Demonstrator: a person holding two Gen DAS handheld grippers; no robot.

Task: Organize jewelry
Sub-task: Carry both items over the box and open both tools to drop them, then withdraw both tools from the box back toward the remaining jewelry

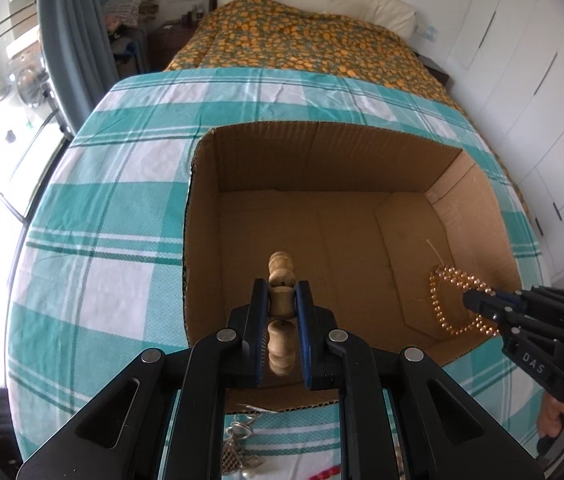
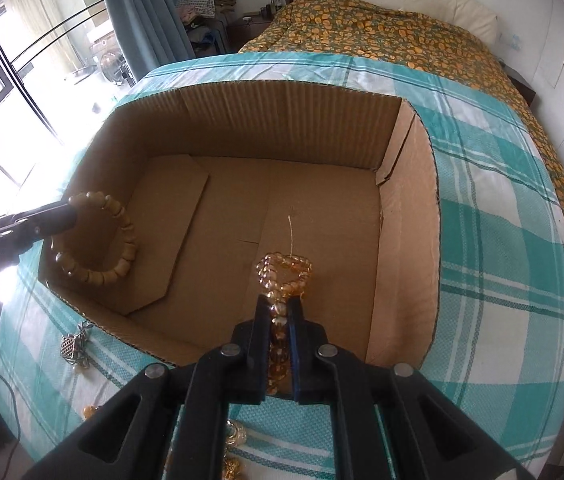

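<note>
While nothing yet rests on the floor of the cardboard box (image 1: 322, 168), counts as barely begun, judging by that bare brown bottom in both views. Holds two bracelets above the box, neither let go. Leaves more pieces outside the box on the checked cloth (image 1: 93, 216): a small silver cluster of charms (image 2: 75, 347) just off the near wall, a few amber beads (image 2: 89, 412) nearer the camera, and something red at the lower edge of the left view, too cut off to name.

Carries, over the near-left part of the box, a wooden bead bracelet (image 2: 99, 240), hanging as an open loop just inside the near wall. Clamped on one of its barrel beads between the pads: left claw (image 1: 282, 300), with beads poking out ahead of the tips and trailing behind them.

Carries, over the near-right part of the box, an amber bead bracelet (image 2: 285, 270), folded double, with a thin loose thread sticking up toward the far wall. Pinched tight on its strand: right claw (image 2: 279, 312), the loop's free end standing out past the tips and the rest running back between the fingers.

Still to do, likely: lowering and releasing both into the box, then fetching the pieces off the cloth.
</note>
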